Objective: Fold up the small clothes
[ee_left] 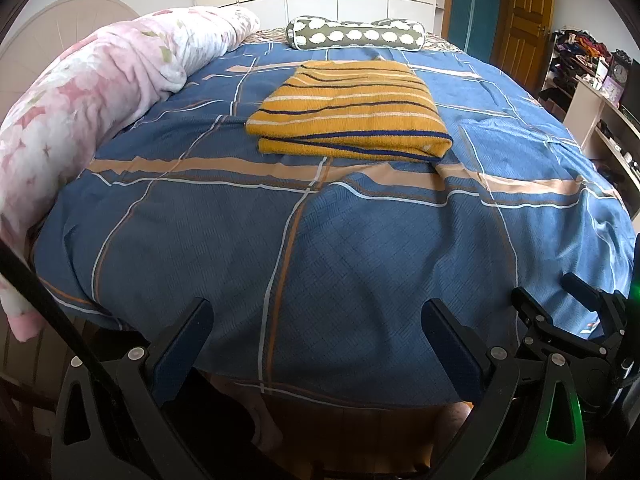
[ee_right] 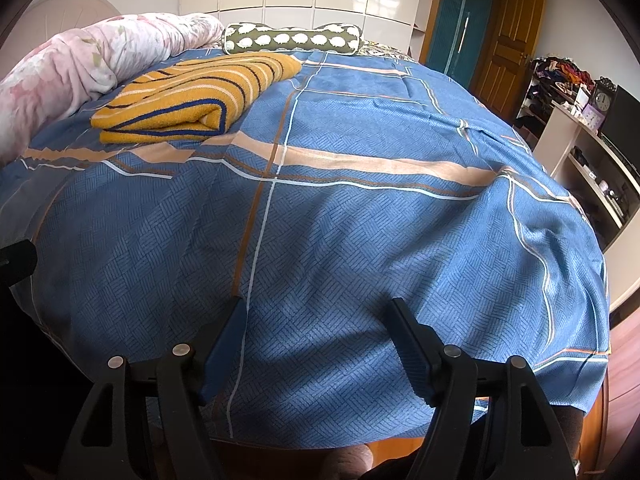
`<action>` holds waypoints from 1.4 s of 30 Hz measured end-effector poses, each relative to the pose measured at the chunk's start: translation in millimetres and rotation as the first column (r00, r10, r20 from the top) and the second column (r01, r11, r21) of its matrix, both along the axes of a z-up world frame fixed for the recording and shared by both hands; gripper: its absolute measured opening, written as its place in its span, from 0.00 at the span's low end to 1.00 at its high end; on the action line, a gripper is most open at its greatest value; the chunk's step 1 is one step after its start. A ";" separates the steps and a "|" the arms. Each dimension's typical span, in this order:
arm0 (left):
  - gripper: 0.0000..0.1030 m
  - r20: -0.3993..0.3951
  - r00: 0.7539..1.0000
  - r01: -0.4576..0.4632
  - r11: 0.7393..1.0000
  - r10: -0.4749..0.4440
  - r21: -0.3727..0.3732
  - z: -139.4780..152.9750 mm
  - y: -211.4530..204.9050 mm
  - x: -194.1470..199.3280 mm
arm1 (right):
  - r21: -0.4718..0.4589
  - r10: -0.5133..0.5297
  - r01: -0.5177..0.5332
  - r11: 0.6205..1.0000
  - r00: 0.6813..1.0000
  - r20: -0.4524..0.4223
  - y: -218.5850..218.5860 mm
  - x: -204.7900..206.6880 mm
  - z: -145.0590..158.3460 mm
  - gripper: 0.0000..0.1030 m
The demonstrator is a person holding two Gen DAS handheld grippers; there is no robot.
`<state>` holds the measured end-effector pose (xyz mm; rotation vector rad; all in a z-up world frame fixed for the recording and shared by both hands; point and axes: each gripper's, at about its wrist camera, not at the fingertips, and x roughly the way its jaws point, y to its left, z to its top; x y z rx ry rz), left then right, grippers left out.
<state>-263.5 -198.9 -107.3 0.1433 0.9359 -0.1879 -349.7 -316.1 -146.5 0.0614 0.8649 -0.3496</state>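
Observation:
A mustard-yellow garment with navy and white stripes lies folded in a flat rectangle on the blue plaid bedspread, toward the far middle of the bed. In the right wrist view it lies at the far left. My left gripper is open and empty, held over the near edge of the bed, well short of the garment. My right gripper is open and empty, also over the near edge, to the right of the garment. Part of the right gripper shows at the right edge of the left wrist view.
A rolled pink floral quilt lies along the bed's left side. A grey bolster pillow with white shapes lies at the far end. White shelves with a clock and clutter stand to the right. A wooden door is behind.

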 end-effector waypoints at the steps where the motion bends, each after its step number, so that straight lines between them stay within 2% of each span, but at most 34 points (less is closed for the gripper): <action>1: 1.00 -0.003 1.000 -0.001 1.000 0.001 -0.001 -0.6 0.2 0.1 | 0.000 0.000 0.000 1.000 1.000 0.000 0.3 0.2 0.0 0.75; 26: 1.00 -0.042 0.999 -0.007 1.000 0.007 -0.010 -10.0 5.3 7.0 | -0.013 0.005 -0.005 1.000 1.000 -0.001 -4.2 1.7 -2.6 0.79; 42: 1.00 -0.039 0.999 -0.007 1.000 0.006 -0.021 -12.0 6.9 7.7 | -0.034 0.011 -0.010 0.999 1.000 0.020 -5.3 4.5 3.6 0.79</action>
